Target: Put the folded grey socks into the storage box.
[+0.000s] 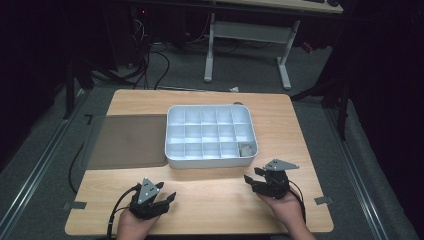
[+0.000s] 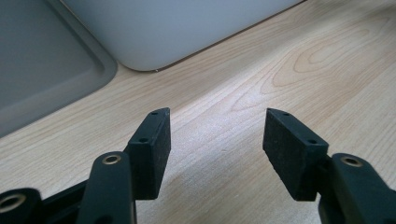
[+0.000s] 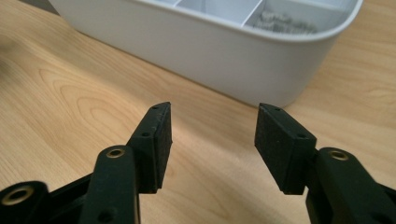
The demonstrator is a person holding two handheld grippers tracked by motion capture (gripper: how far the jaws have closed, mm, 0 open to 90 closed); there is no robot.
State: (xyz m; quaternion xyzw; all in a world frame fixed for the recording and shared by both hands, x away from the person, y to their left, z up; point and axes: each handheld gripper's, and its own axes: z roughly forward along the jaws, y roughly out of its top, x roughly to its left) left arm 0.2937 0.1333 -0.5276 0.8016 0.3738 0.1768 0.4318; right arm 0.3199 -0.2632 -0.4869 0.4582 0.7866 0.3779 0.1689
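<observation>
Right gripper (image 3: 212,140) with jaws spread and nothing between them, white compartment box (image 3: 224,51) just ahead of the jaws, left gripper (image 2: 215,149) jaws spread too, over bare wooden surface (image 2: 261,74)

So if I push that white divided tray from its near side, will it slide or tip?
The white divided tray will probably slide rather than tip: it sits low and wide on the smooth wooden table. It looks like stiff plastic and likely light, with only the near right compartment holding small grey pieces. Pushed off-centre, it may swivel.

Small grey contents (image 1: 246,149) in white compartment tray's (image 1: 172,150) corner cell too tiny to identify; blurred in right gripper view.
</observation>
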